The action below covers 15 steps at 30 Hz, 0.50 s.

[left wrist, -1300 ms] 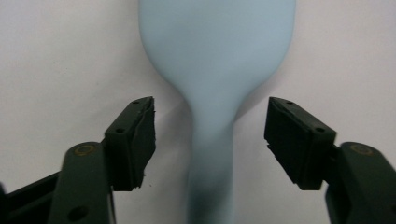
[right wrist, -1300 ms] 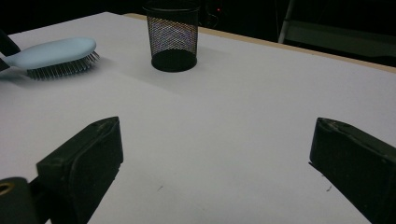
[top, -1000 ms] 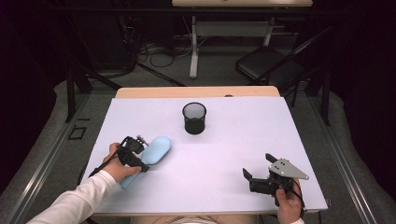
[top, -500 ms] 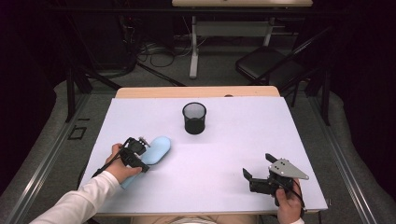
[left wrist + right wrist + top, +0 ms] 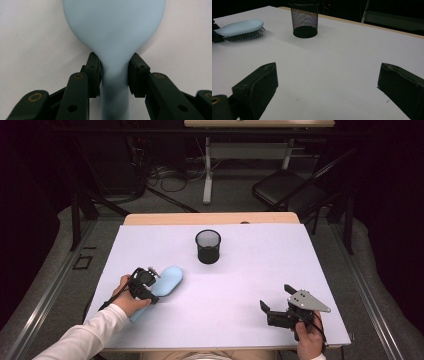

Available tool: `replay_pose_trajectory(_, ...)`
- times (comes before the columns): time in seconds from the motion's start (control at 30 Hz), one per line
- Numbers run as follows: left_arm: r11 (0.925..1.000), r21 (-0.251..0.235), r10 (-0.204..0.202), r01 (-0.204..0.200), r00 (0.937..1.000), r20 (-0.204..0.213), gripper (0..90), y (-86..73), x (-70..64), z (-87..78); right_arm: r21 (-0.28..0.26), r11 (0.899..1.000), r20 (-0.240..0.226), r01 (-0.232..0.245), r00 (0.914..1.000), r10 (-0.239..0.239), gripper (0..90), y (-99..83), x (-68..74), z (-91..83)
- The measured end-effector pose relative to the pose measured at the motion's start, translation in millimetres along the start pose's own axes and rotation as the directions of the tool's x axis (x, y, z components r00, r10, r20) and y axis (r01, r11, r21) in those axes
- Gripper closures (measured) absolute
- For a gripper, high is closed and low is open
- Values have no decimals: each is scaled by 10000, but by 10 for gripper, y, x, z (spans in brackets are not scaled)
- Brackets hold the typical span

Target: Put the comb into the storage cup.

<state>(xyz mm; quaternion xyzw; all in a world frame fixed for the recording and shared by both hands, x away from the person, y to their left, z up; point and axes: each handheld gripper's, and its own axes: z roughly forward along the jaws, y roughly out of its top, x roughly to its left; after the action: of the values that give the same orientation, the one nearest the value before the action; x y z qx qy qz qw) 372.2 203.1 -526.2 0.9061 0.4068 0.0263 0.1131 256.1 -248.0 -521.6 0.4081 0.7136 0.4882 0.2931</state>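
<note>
Hairbrush (image 5: pixel 167 279) is lying bristles-down on the desk (image 5: pixel 240 285), at eight o'clock from the mesh cup (image 5: pixel 208 246). Left hand-held gripper (image 5: pixel 113 75) is clamping its narrow neck, a sound hold; it is looking light, rigid, smooth-backed. Right hand-held gripper (image 5: pixel 274 306) is sitting agape, empty.

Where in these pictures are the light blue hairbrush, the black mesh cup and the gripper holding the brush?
hairbrush (image 5: pixel 167 279), high view, on its smooth blue back.
mesh cup (image 5: pixel 208 251), high view, on its outer wall.
left gripper (image 5: pixel 114 73), left gripper view, midway between the fingertips, at the brush's neck.
</note>
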Motion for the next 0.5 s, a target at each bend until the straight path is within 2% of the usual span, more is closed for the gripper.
replay_pose_trajectory(0.5, 10000, 13, -13, 13, 10000, -67, 673, -5, -8, 1, 10, 10000, -14, 6, 10000, -6, 26, 1, 4, 2)
